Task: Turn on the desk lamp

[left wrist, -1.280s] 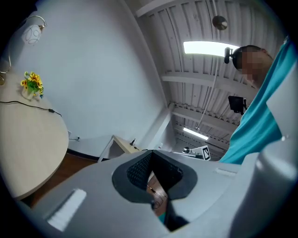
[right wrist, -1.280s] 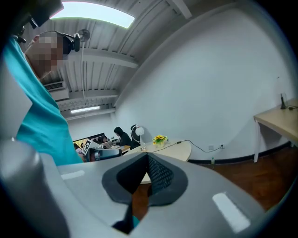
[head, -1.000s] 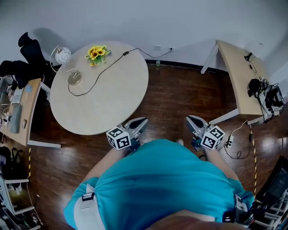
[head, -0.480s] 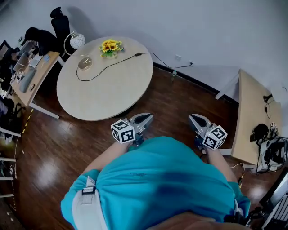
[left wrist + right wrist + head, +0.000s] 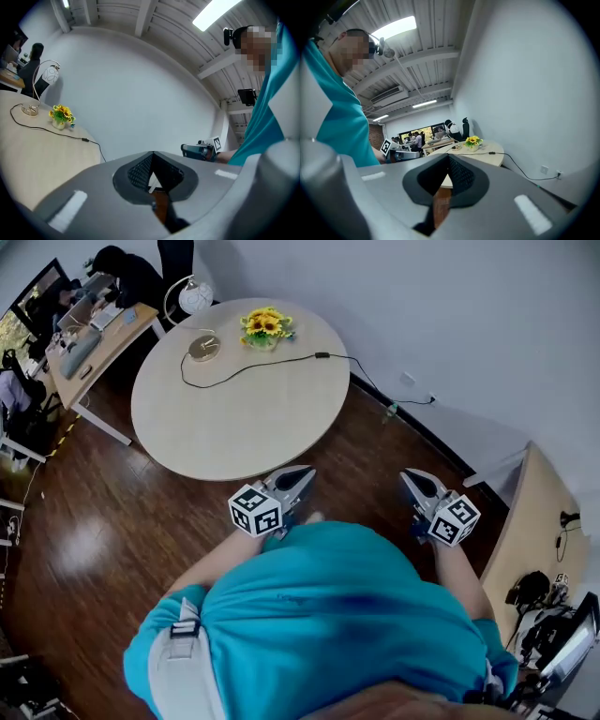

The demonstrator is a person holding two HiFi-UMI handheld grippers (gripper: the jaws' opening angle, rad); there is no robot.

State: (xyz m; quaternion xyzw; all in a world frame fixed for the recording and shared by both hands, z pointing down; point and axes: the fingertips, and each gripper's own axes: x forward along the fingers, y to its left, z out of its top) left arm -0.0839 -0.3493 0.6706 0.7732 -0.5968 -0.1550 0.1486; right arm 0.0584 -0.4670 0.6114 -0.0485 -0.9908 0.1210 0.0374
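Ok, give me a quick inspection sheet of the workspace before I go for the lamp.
Surface: round table, mostly bare.
Job's things: desk lamp at far-left edge; lit or not, unclear.
Clutter: sunflower pot near the lamp.
Grippers: left tool and right tool shut, empty, short of the table.
Cables: black cable from lamp base across the table to a wall socket.
Surroundings: wooden floor; occupied desk at left.

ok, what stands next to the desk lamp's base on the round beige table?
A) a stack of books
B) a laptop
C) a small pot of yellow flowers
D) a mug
C: the small pot of yellow flowers stands beside the round base of the white-globed desk lamp near the far edge of the round beige table. The only other thing on the table is the lamp's black cord.
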